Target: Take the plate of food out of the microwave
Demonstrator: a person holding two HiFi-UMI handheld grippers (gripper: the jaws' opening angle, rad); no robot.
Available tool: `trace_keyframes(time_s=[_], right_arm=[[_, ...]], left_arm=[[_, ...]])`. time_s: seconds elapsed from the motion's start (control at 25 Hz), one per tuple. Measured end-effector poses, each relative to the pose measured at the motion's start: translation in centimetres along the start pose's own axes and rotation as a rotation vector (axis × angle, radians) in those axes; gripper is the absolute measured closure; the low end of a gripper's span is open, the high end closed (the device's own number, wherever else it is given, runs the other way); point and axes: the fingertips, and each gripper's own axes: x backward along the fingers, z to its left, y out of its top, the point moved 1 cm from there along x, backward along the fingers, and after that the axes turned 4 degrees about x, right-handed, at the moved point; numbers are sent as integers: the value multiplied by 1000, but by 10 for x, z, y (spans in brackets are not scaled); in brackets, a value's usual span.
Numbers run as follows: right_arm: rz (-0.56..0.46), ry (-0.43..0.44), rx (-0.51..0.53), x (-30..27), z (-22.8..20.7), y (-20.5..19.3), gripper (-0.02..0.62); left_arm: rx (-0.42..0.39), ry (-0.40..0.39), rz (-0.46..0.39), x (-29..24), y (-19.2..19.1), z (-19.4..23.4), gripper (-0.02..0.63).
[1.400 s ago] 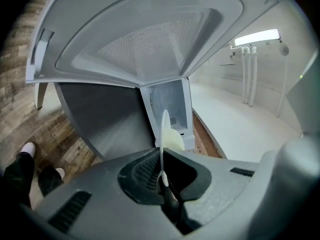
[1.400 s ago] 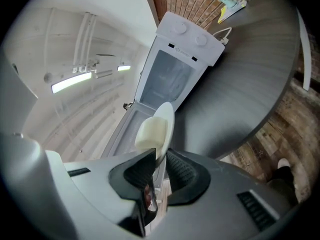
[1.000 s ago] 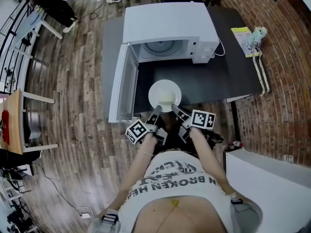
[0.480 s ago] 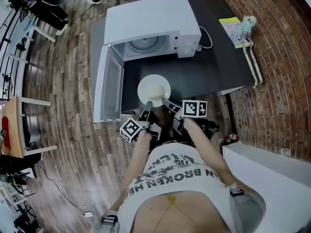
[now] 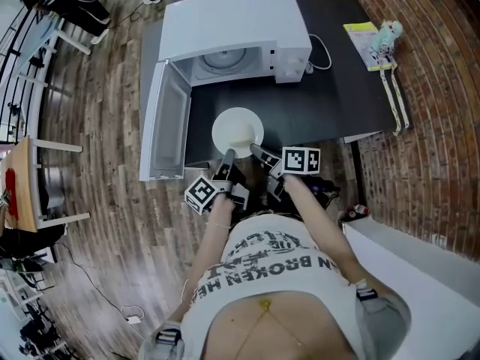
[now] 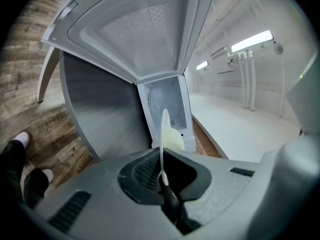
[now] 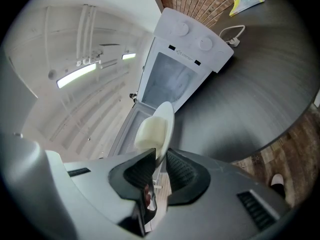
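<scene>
Plate of food (image 5: 238, 128) is already out of the microwave (image 5: 232, 28), at the near part of the dark table (image 5: 330, 103). The left gripper (image 5: 226, 156) and right gripper (image 5: 257, 151) each pinch its near rim. Probably only setting it down remains.

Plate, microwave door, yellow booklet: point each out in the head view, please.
plate (image 5: 234, 123), head view, bare white surface near its middle.
microwave door (image 5: 169, 130), head view, middle of its open inner panel.
yellow booklet (image 5: 363, 40), head view, middle of its cover.
</scene>
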Motion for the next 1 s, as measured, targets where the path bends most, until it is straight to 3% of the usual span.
trace_keyframes(time_s=[1.0], right_arm=[[39, 13, -1, 4, -6, -8, 532]], left_arm=[[10, 30, -30, 8, -10, 10, 592]])
